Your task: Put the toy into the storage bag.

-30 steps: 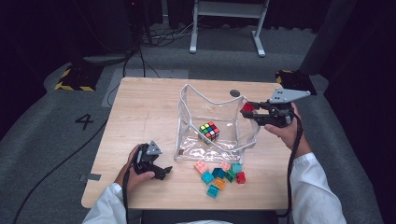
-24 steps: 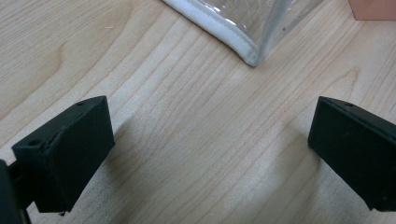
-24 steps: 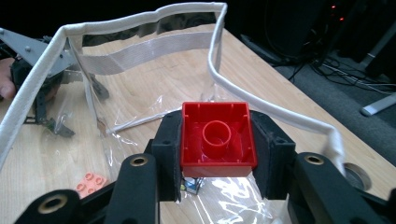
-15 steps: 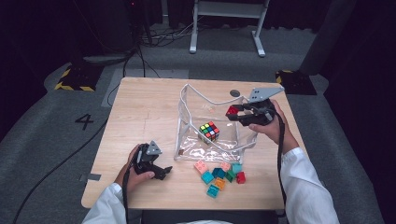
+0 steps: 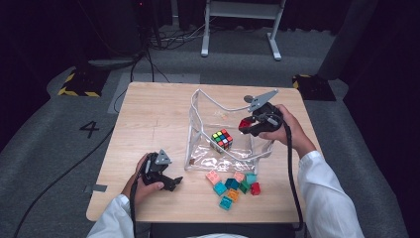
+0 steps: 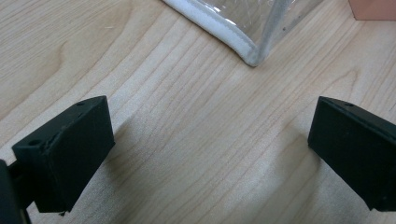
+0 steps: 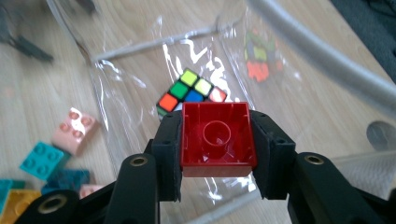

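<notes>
My right gripper [image 5: 246, 125] is shut on a red brick [image 7: 218, 138], held hollow side toward its camera over the clear plastic bag [image 5: 198, 148]. Inside the bag lies a colourful puzzle cube [image 5: 222, 139], also seen past the brick as the puzzle cube [image 7: 192, 92]. My left gripper [image 5: 171, 181] rests low at the table's front left, jaws wide apart over bare wood [image 6: 201, 140], nothing between them. The bag's white-edged corner [image 6: 250, 53] lies just ahead of it.
Several loose bricks in pink, teal, orange and red [image 5: 233, 184] lie on the table in front of the bag. A pink brick [image 7: 74, 128] and teal ones [image 7: 42, 158] show left of my right gripper. The wooden table's edge [image 5: 114, 218] is near my left hand.
My right gripper has carried the red brick leftward and slightly down, from the bag's right rim to over its inside. The left gripper has stayed put.
</notes>
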Motion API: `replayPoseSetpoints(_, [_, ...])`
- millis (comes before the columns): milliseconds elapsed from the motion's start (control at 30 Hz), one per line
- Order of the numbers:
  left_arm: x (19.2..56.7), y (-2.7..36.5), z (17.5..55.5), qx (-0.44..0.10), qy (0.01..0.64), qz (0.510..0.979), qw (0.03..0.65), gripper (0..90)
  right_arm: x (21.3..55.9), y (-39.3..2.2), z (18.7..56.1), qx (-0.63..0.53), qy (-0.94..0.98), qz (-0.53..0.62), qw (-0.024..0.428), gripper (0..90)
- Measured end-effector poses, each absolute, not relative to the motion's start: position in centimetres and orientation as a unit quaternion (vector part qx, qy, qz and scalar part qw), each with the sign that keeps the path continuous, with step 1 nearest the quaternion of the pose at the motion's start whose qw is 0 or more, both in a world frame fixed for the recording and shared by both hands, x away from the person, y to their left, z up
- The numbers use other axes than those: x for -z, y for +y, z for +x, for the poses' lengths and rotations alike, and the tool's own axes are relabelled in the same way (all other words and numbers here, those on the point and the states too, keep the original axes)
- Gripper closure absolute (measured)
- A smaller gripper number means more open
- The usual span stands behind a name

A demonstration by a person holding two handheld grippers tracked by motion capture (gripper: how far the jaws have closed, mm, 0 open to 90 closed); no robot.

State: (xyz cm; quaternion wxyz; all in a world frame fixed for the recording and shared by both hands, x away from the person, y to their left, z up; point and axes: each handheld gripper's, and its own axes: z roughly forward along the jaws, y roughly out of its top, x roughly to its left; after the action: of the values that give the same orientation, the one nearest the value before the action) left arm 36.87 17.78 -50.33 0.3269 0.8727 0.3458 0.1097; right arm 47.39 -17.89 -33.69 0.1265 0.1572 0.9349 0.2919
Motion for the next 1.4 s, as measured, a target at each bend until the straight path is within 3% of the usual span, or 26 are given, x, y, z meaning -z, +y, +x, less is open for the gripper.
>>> replayPoseSetpoints(433, [50.3,17.7,36.9,-0.111,0.345,0.872,0.328,0.2,33.7,-19.2,46.9,-0.207,0.960,0.138,0.132,59.1])
replayPoseSetpoints(900, [50.4,17.7,36.9,-0.109,0.345,0.872,0.329,0.2,33.9,-20.3,46.7,-0.202,0.958,0.145,0.141,58.7])
replayPoseSetpoints(1133, [50.4,17.7,36.9,-0.110,0.345,0.872,0.328,0.2,33.8,-21.0,46.3,-0.233,0.950,0.148,0.143,54.8])
replayPoseSetpoints(1400, [50.3,17.8,37.0,-0.118,0.343,0.873,0.327,0.2,33.4,-22.4,45.4,-0.287,0.931,0.167,0.149,44.3])
